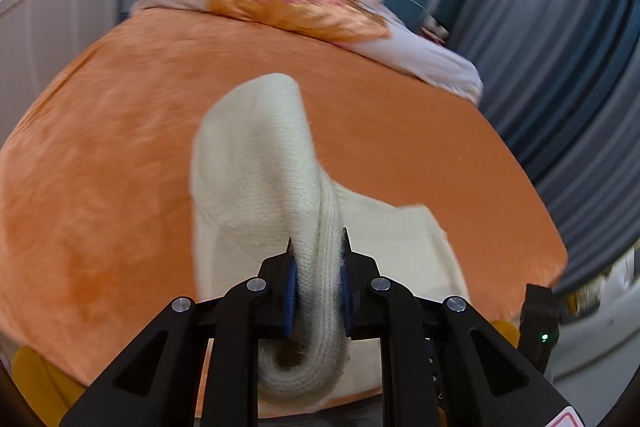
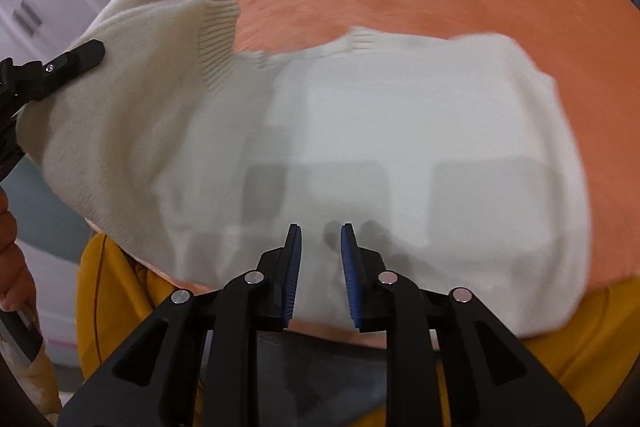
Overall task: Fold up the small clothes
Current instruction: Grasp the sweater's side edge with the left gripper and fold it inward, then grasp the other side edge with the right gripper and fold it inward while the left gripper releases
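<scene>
My left tool [image 1: 318,247] is clamped on the ribbed edge of a cream knitted sweater [image 1: 256,163], with the thick knit bunched between its blue pads [image 1: 291,287] and a lifted part trailing from it above the orange bedspread [image 1: 120,147]. In the right wrist view the rest of the garment lies flat across the near edge of the bed, while the lifted ribbed cuff [image 2: 218,39] hangs in the air to the left, the left tool's black finger showing against it. My right tool [image 2: 320,247] holds nothing: its jaws stand a little apart above the flat body of the sweater, with only shadow between them. I judge this to be the fold-in of a sleeve or side panel, partly done. Next I should carry the held edge across the body, lay it down square, and release; the right tool could pin the flat part so it does not drag
</scene>
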Tool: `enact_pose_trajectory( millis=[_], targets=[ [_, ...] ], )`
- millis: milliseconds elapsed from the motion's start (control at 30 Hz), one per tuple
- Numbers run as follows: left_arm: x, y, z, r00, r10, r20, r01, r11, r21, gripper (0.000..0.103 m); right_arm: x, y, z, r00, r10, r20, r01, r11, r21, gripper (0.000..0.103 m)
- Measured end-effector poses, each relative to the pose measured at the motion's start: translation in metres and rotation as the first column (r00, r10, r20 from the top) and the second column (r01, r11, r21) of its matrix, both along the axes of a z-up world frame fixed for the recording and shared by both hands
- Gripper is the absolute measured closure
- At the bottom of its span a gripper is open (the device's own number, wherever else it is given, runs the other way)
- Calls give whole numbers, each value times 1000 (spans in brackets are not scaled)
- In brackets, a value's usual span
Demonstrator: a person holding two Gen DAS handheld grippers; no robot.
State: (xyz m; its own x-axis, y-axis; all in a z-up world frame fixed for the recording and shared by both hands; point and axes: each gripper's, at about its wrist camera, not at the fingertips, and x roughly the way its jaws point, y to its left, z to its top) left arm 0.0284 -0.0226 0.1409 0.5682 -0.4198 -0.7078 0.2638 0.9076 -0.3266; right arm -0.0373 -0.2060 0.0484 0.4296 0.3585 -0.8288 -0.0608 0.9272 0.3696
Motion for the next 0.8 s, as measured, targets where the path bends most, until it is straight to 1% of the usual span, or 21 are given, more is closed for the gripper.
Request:
enact_pose_trajectory(
  millis=[100,133,167,200,267,300,333,367,400,433,467,500,533,600,633,667,700,733,767,800],
  targets=[
    [-4,-40,-14,996,-84,-22,84,996,17,90,-11,-31,2,998,-62,3,62,998,28,82],
    [-6,-58,-24,992,-121,-45,123,992,31,90,-13,-40,2,997,-80,4,80,996,43,82],
    [-7,-67,-32,989,-137,-61,140,989,39,90,-16,-51,2,995,-100,3,100,993,61,82],
    [-8,-78,-42,984,-156,-82,161,986,53,90,-17,-56,2,994,-112,-1,112,991,80,82],
    [-13,-98,-75,971,-181,-154,197,976,91,90,-18,-68,2,990,-138,-11,138,983,123,81],
    [-18,-103,-86,967,-185,-173,205,973,110,90,-15,-74,0,989,-147,-13,147,979,140,80],
    [-20,-108,-103,963,-185,-194,213,968,133,90,-13,-78,1,988,-151,-10,151,977,151,77],
    [-25,-113,-109,962,-190,-196,221,964,152,89,-11,-80,4,988,-151,-4,150,975,165,72],
    [-27,-115,-111,964,-195,-182,226,958,174,89,-8,-80,6,989,-148,-1,146,973,178,67],
    [-31,-118,-108,967,-195,-165,226,953,200,85,-4,-81,7,990,-144,2,140,970,199,57],
    [-32,-118,-104,968,-193,-161,224,953,204,77,3,-80,9,990,-140,8,135,963,235,47],
    [-33,-117,-100,969,-192,-157,221,956,193,77,9,-82,9,991,-136,6,130,956,263,44],
    [-35,-112,-92,969,-195,-152,219,963,160,74,13,-84,8,991,-130,-4,125,946,299,39],
    [-46,-103,-80,969,-209,-130,225,966,126,69,27,-81,4,993,-115,-34,120,926,357,37],
    [-53,-100,-75,970,-216,-115,230,966,119,65,33,-79,2,994,-103,-47,113,919,378,34],
    [-59,-97,-70,969,-225,-98,236,965,115,57,41,-75,-2,994,-85,-68,105,909,404,31],
    [-71,-89,-64,973,-222,-69,229,965,128,51,48,-69,-7,993,-70,-97,105,897,429,30],
    [-79,-84,-61,976,-211,-47,215,966,142,38,52,-66,-11,991,-62,-117,108,890,443,30],
    [-86,-79,-57,982,-188,-22,189,968,166,32,57,-62,-15,989,-49,-138,107,881,460,30],
    [-92,-73,-56,985,-175,-8,173,968,180,32,61,-55,-21,986,-31,-165,107,874,473,30]
  ],
)
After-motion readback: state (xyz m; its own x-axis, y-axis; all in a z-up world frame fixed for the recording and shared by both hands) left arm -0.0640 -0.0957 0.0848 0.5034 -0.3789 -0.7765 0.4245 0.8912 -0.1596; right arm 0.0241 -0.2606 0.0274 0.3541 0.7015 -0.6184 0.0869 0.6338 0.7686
